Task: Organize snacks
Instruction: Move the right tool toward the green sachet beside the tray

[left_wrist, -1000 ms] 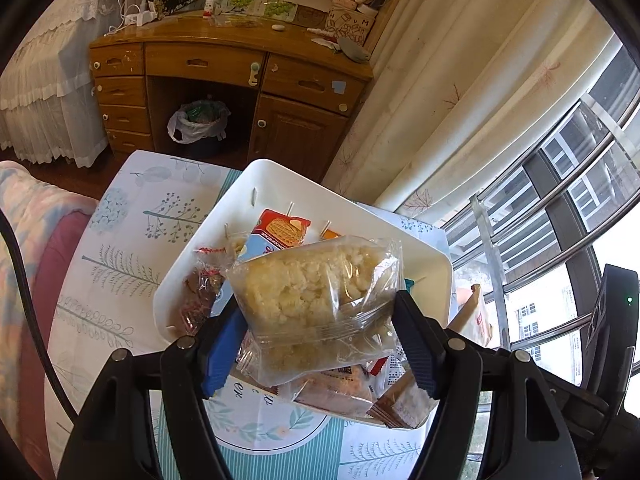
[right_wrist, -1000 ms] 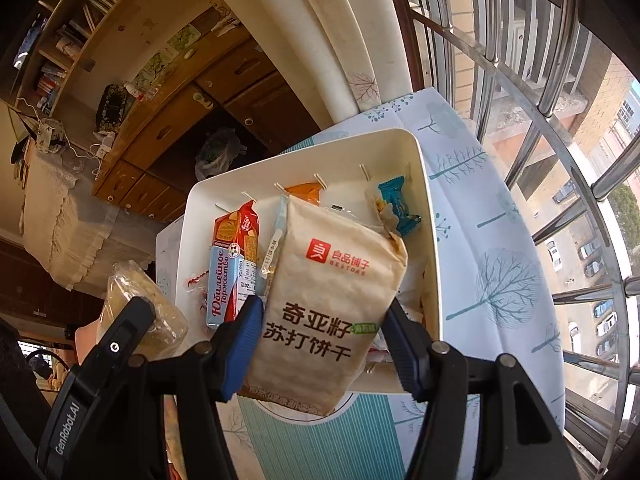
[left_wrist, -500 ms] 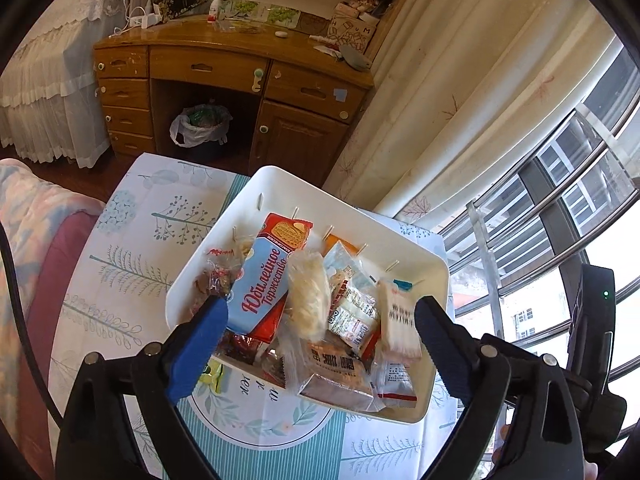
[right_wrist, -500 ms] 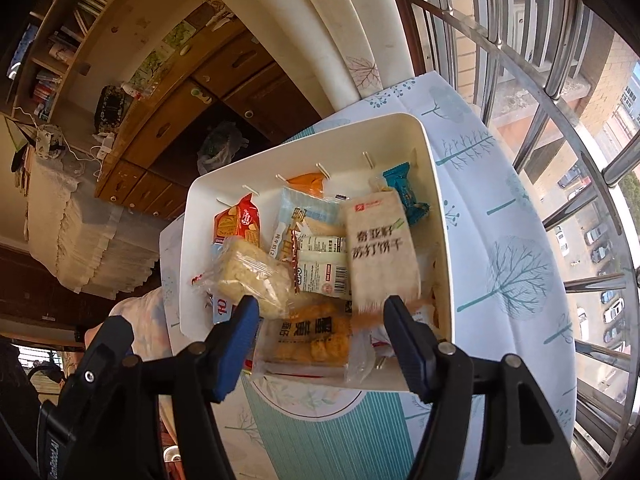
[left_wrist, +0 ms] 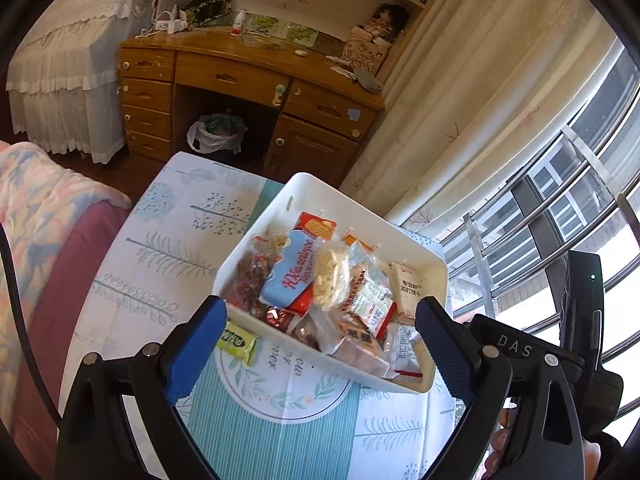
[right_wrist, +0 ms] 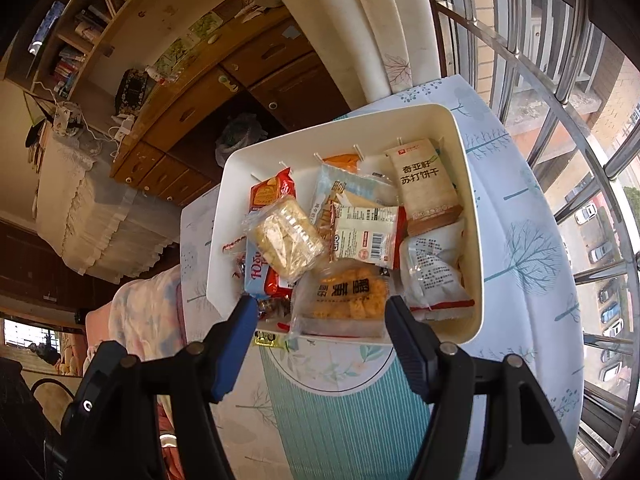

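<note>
A white bin (left_wrist: 329, 189) (right_wrist: 340, 120) on the table is packed with several snack packs. A clear bag of puffed rice (left_wrist: 330, 276) (right_wrist: 286, 236) lies on a blue and red biscuit pack (left_wrist: 294, 276). At the bin's far right end rests a beige cracker pack (left_wrist: 408, 284) (right_wrist: 426, 188). My left gripper (left_wrist: 319, 306) hangs wide open just short of the bin's near wall, with nothing between its pads. My right gripper (right_wrist: 321, 304) is open too, above a clear bag of orange snacks (right_wrist: 348, 296) and not touching it. A green candy wrapper (left_wrist: 236, 340) (right_wrist: 270, 338) lies on the cloth beside the bin.
The table wears a tree-print cloth (left_wrist: 172, 240) with a teal striped centre. Behind it stand a wooden desk (left_wrist: 248, 80) with a lined waste bin (left_wrist: 216, 132), cream curtains (left_wrist: 460, 120) and a railed window (left_wrist: 560, 220). A pink blanket (left_wrist: 44, 208) lies to the left.
A second ago the left gripper held the puffed rice bag and the right held the beige cracker pack. Both packs now lie in the bin, and both grippers have opened and drawn back.
</note>
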`<state>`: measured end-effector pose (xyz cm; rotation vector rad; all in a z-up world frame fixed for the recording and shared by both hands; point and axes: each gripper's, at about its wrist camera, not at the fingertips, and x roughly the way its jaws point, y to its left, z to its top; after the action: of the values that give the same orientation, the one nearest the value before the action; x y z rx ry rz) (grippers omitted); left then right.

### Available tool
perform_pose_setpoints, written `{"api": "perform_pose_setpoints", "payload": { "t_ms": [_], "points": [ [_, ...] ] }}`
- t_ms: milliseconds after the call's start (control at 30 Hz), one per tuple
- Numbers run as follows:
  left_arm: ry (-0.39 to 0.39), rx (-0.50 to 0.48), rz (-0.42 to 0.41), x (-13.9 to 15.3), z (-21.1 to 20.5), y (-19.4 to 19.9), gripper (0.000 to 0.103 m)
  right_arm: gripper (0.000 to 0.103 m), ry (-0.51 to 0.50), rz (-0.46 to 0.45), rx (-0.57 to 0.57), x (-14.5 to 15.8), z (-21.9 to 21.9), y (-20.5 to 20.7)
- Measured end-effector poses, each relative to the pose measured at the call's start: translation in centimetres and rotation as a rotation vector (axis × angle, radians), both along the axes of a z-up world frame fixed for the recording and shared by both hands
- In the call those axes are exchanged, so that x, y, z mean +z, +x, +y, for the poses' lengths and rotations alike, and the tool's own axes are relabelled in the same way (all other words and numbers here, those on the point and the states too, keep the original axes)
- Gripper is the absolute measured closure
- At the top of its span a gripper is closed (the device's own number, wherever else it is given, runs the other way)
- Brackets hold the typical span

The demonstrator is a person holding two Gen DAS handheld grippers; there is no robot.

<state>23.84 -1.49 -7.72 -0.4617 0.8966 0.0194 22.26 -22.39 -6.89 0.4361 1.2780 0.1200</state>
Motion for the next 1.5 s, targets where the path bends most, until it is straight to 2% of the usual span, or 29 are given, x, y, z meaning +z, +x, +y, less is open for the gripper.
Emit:
{"api": "perform_pose_setpoints", "payload": {
  "t_ms": [167, 367, 767, 900, 1000, 1233, 1500],
  "points": [
    [-0.010, 0.030, 0.003, -0.2, 2.5, -2.8, 0.008, 0.036, -0.014, -0.002, 0.039, 0.3, 2.4, -1.7],
    [-0.003, 0.018, 0.035, -0.8, 5.1, -5.4, 0.008, 0.036, -0.030, -0.005, 0.068, 0.6, 5.5, -3.9],
    [-0.004, -0.143, 0.131, -2.9, 9.2, -9.0, 0.008, 0.035, -0.120, 0.002, 0.052, -0.5, 9.9, -8.1],
    [0.012, -0.209, 0.162, -3.3, 10.3, -9.3, 0.008, 0.032, -0.132, -0.018, 0.054, -1.3, 11.1, -9.6],
    [0.025, -0.255, 0.174, -3.6, 11.2, -9.1, 0.008, 0.026, -0.132, -0.049, 0.058, -1.8, 12.1, -10.7],
    [0.065, -0.347, 0.210, -5.1, 12.9, -7.9, 0.008, 0.025, -0.128, -0.111, 0.062, -3.5, 14.0, -12.0],
    [0.109, -0.474, 0.273, -7.9, 13.8, -6.3, 0.008, 0.025, -0.190, -0.227, 0.076, -6.3, 16.0, -11.8]
  ]
}}
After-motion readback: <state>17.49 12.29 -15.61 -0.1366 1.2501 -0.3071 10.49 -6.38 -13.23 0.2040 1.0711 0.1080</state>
